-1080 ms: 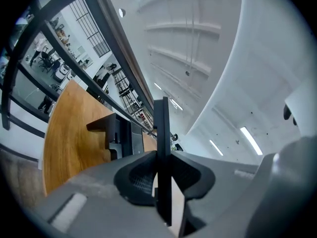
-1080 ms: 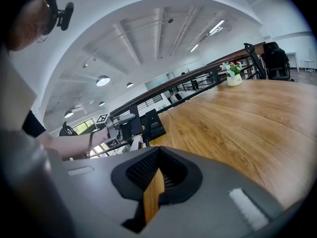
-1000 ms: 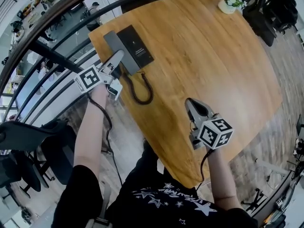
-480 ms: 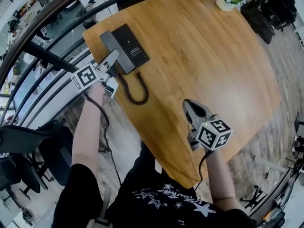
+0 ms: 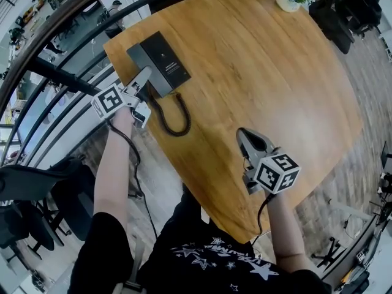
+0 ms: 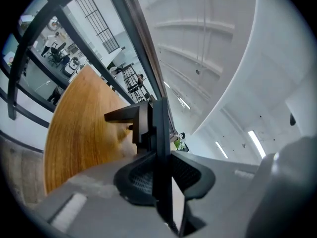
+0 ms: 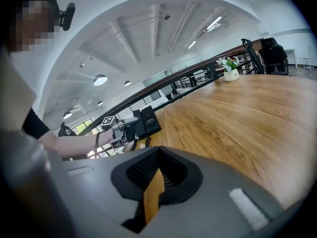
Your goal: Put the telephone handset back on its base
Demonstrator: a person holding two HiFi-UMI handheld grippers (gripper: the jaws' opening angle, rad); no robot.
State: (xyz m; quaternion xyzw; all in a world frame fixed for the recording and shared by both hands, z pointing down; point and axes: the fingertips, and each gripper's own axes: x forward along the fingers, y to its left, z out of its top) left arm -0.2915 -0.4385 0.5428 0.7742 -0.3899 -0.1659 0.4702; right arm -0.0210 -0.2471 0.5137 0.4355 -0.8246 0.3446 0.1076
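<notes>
The dark telephone base lies at the far left corner of the wooden table. The grey handset lies lengthwise along the base's left side. Whether it rests in the cradle or hangs just over it I cannot tell. My left gripper is shut on the handset's near end. In the left gripper view the handset stands edge-on between the pads. A coiled cord loops from the handset over the table. My right gripper hovers over the near table edge, shut and holding nothing.
A dark metal railing runs close behind the table's left edge, right by the phone. A small potted plant stands at the far right corner. Dark office chairs stand beyond it.
The head view has shifted a little, so the phone sits further left in the picture. My left gripper keeps its hold on the handset by the base. The right gripper has not moved.
</notes>
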